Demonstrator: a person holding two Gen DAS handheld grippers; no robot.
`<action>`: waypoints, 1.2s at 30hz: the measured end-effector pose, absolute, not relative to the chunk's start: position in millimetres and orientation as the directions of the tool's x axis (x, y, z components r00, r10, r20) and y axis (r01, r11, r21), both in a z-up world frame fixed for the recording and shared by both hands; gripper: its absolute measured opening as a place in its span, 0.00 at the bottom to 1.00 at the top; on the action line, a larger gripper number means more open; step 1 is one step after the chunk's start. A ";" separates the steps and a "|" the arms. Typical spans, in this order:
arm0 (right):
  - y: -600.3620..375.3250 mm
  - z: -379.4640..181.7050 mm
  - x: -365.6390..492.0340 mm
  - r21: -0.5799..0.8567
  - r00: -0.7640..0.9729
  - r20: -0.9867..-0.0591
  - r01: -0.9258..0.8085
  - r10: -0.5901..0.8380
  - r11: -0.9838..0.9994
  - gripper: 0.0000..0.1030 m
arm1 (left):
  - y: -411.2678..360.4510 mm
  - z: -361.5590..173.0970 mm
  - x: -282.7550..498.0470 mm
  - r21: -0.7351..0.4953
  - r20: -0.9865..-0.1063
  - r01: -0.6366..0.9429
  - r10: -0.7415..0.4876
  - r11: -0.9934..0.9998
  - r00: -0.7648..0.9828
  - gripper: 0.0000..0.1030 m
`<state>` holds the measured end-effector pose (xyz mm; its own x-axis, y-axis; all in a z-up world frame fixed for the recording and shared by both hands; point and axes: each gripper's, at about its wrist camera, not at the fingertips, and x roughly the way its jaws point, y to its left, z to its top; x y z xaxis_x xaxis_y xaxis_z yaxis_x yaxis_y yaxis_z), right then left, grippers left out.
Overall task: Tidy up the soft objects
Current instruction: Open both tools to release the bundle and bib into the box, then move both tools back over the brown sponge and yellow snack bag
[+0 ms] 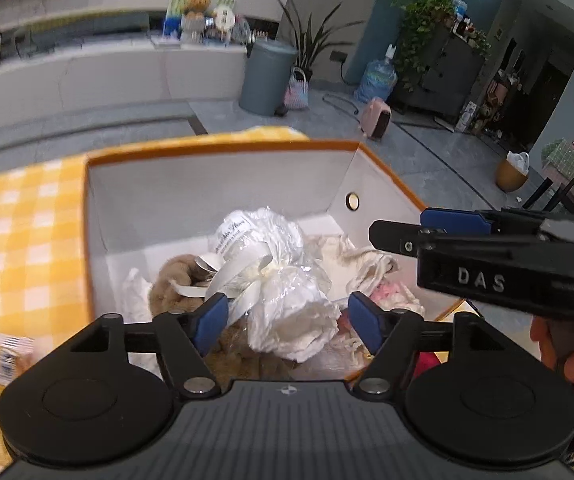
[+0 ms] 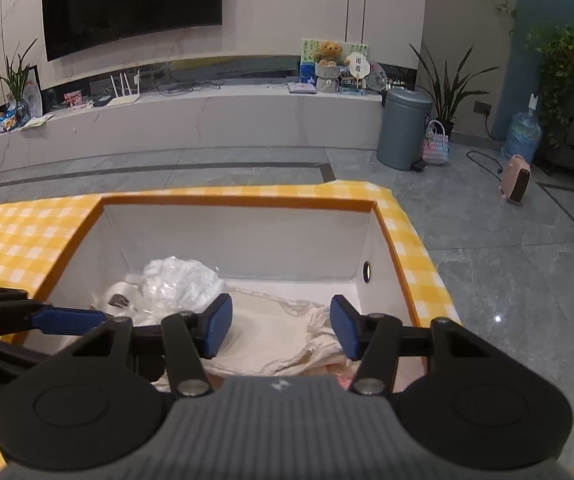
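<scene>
The left tool is released over the cellophane-wrapped white bundle; the right tool, also released, hovers above the cream cloth. Both lie in the orange-rimmed box at the desk's far right corner. Lift clear before pulling away, lest a pad snag ribbon.

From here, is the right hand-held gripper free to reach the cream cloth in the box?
Probably yes: the right hand-held gripper hangs open above the cream cloth in the orange-rimmed white box, nothing lying over it.
</scene>
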<state>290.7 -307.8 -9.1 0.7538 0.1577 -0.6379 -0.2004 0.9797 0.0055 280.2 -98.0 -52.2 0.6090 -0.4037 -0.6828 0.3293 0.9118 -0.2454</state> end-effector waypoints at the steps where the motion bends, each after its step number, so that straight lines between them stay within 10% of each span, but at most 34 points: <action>1: -307.6 -5.9 288.1 0.009 0.756 -0.634 -0.201 0.161 0.980 0.53 | -97.2 -48.6 273.7 -0.230 -0.677 0.334 -0.397 0.914 0.620 0.79; 10: -296.5 17.0 258.8 0.061 0.728 -0.653 -0.224 0.208 0.973 0.75 | -86.3 -17.6 230.3 -0.228 -0.663 0.318 -0.386 0.920 0.641 0.79; 36: -217.4 23.1 126.7 0.214 0.699 -0.607 -0.314 0.378 0.925 0.76 | 27.1 -11.7 107.0 -0.176 -0.628 0.088 -0.180 0.980 0.757 0.79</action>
